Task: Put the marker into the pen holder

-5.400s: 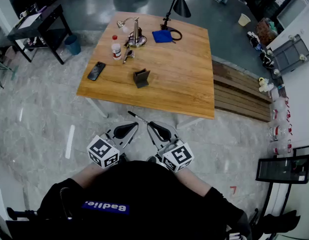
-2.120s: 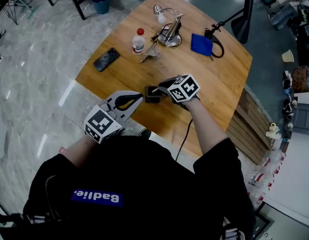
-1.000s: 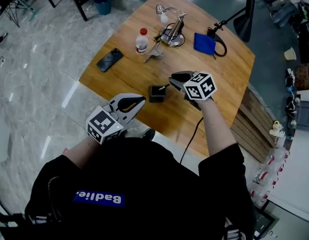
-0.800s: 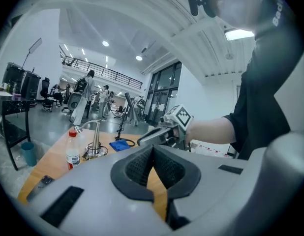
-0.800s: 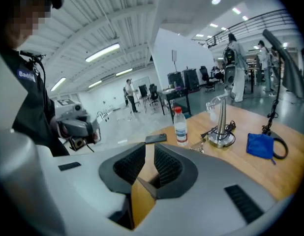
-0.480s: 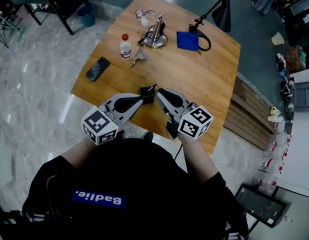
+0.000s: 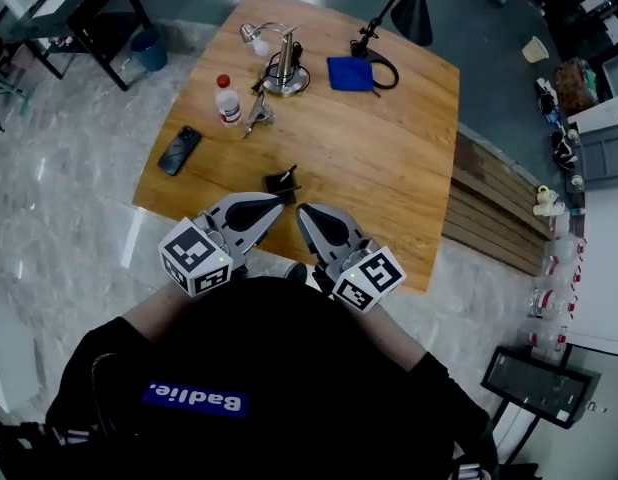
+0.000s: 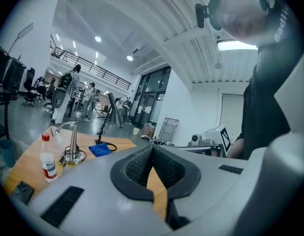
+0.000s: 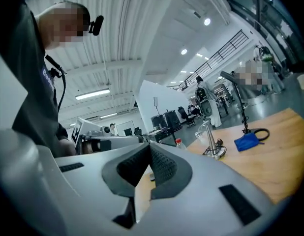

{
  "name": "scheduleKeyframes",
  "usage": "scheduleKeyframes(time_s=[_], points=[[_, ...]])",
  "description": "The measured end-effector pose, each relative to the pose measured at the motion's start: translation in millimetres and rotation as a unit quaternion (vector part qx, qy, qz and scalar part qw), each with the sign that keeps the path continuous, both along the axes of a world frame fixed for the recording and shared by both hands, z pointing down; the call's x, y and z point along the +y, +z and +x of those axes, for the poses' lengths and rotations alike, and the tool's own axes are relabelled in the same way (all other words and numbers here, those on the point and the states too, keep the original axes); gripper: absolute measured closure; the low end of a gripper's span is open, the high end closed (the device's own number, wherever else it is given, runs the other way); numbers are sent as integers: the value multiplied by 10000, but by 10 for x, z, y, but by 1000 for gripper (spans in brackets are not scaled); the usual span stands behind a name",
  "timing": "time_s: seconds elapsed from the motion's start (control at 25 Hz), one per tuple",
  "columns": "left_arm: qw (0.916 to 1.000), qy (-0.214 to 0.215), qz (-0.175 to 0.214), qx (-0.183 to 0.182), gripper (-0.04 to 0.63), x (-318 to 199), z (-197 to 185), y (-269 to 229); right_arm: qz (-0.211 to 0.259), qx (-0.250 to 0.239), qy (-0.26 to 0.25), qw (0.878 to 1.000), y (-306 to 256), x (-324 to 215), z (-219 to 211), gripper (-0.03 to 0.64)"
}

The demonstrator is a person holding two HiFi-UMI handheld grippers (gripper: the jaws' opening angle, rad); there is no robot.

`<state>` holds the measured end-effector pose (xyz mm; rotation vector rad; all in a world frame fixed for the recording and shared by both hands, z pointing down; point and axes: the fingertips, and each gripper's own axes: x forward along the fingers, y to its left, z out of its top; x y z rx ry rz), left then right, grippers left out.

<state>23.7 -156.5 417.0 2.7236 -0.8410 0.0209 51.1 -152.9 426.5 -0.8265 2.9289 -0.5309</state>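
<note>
The small black pen holder (image 7: 281,182) stands on the wooden table (image 7: 389,168) near its front edge. The dark marker (image 7: 290,172) sticks out of its top, leaning right. Both grippers are held close to the person's body, just short of the table's front edge and nearer than the holder. My left gripper (image 7: 280,201) is shut with nothing in it, its tips a little below the holder. My right gripper (image 7: 300,211) is shut and empty beside it. In the left gripper view the jaws (image 8: 153,149) meet, and in the right gripper view they (image 9: 149,147) meet too.
On the table's far part stand a white bottle with a red cap (image 7: 227,100), a silver desk lamp (image 7: 280,66), a blue cloth (image 7: 350,73) and a black lamp (image 7: 409,8). A phone (image 7: 178,151) lies at the left edge. A wooden pallet (image 7: 494,218) lies right of the table.
My right gripper has drawn back from the pen holder toward the person's body, leaving the marker in the holder. The left gripper stayed near the table's front edge.
</note>
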Motion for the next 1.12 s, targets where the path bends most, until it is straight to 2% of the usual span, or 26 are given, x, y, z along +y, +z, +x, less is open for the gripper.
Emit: scheduleKeyframes(time_s=[0.32, 1.12], points=[[9998, 80, -149, 39, 586, 58, 61, 27, -13, 196, 48, 9998, 38, 35, 11, 612], [9998, -59, -168, 25, 586, 106, 26, 62, -52, 326, -23, 9995, 101, 88, -16, 612]])
